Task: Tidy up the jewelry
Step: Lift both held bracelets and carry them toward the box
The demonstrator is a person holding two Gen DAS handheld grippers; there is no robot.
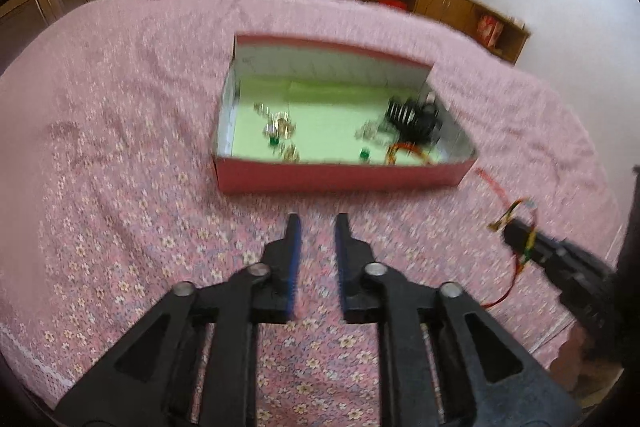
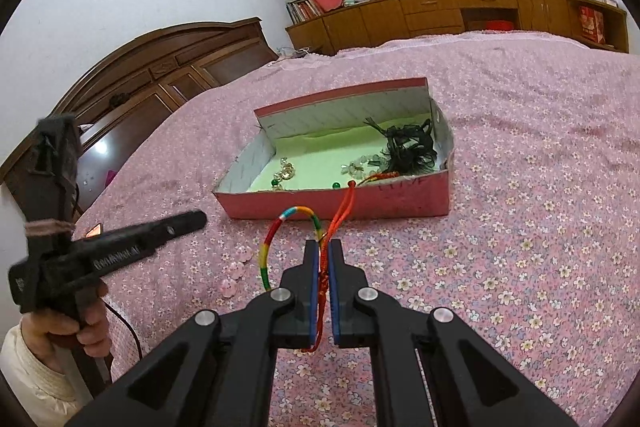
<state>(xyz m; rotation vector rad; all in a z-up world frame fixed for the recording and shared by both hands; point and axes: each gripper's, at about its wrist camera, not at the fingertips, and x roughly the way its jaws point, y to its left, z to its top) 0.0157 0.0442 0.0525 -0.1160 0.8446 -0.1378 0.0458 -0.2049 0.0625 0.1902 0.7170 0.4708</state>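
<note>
A red cardboard box [image 1: 340, 179] with a green floor sits on the pink bedspread; it also shows in the right wrist view [image 2: 340, 203]. Inside lie sparkly clear jewelry [image 1: 280, 127], green beads, and a black hair piece [image 2: 408, 147]. My right gripper [image 2: 324, 247] is shut on a multicoloured braided bracelet with red cords [image 2: 276, 231], held just before the box's near wall. In the left wrist view this gripper and bracelet [image 1: 516, 223] appear at the right. My left gripper [image 1: 318, 221] is open and empty, short of the box.
The pink floral bedspread [image 2: 520, 227] spreads all around the box. A small pink item [image 2: 230, 285] lies on it near the left hand. A dark wooden headboard [image 2: 160, 75] stands left, low wooden cabinets [image 2: 440, 11] at the back under curtains.
</note>
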